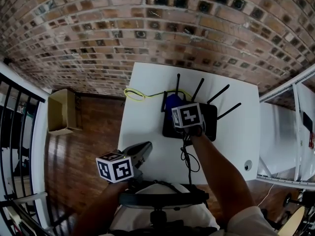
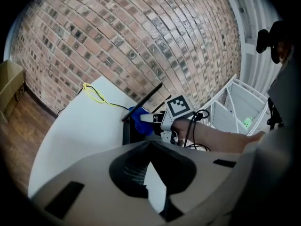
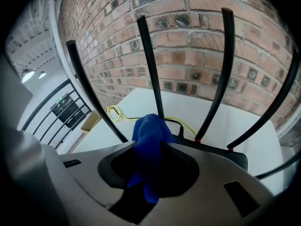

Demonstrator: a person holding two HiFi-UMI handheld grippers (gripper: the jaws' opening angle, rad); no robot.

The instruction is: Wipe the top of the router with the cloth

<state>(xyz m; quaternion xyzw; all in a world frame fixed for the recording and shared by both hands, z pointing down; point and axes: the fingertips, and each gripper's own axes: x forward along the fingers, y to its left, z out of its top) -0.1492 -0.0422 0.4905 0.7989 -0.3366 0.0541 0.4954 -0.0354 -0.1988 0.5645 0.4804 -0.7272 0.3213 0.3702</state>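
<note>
Over router (image 1: 209, 124) top, my right gripper (image 3: 149, 149) clamped on blue cloth (image 3: 148, 126), wiping under way; left gripper (image 2: 150, 144) closed, empty. Next: sweep cloth across top.

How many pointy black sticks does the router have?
5 antennas on the router: one at its left edge, three along the back, one leaning off its right side. The right gripper could hide another.

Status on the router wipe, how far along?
Done: right claw is shut on the blue cloth. In hand: cloth sits over the top of the black router, near its antennas. Left: the wiping itself; the pictures don't show how much is already wiped.
</note>
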